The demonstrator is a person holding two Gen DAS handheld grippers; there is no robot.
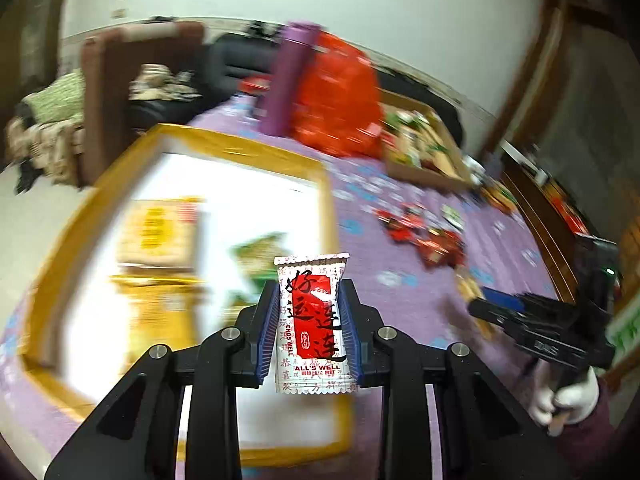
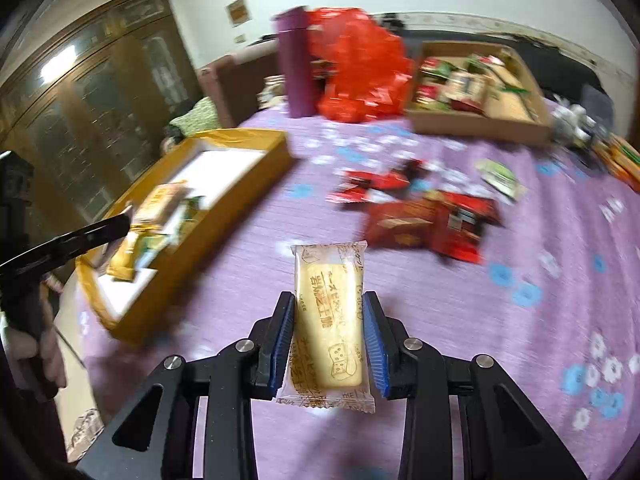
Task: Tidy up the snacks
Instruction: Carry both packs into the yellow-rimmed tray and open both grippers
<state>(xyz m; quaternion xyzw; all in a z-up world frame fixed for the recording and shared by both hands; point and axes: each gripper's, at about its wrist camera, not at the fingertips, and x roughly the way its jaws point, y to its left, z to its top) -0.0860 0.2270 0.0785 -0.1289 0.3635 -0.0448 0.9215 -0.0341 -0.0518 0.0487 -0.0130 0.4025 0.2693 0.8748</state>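
My left gripper [image 1: 309, 286] is shut on a white and red snack packet [image 1: 314, 322] printed "ALL'S WELL", held upright over the near corner of a yellow-rimmed white tray [image 1: 256, 148]. That tray holds yellow packets [image 1: 158, 236] and a green one [image 1: 260, 256]. My right gripper [image 2: 329, 298] is shut on a pale yellow biscuit packet [image 2: 329, 320], lifted above the purple cloth. In the right wrist view the same tray [image 2: 244, 136] lies at the left. Red packets [image 2: 432, 220] lie loose in the middle of the cloth.
A purple flowered cloth [image 2: 540, 312] covers the table. At the back stand a purple bottle [image 2: 296, 64], a red plastic bag [image 2: 360, 64] and a cardboard box [image 2: 480, 124] full of snacks. A green packet [image 2: 500, 174] lies at the right. A gloved hand [image 1: 568, 398] holds the right gripper.
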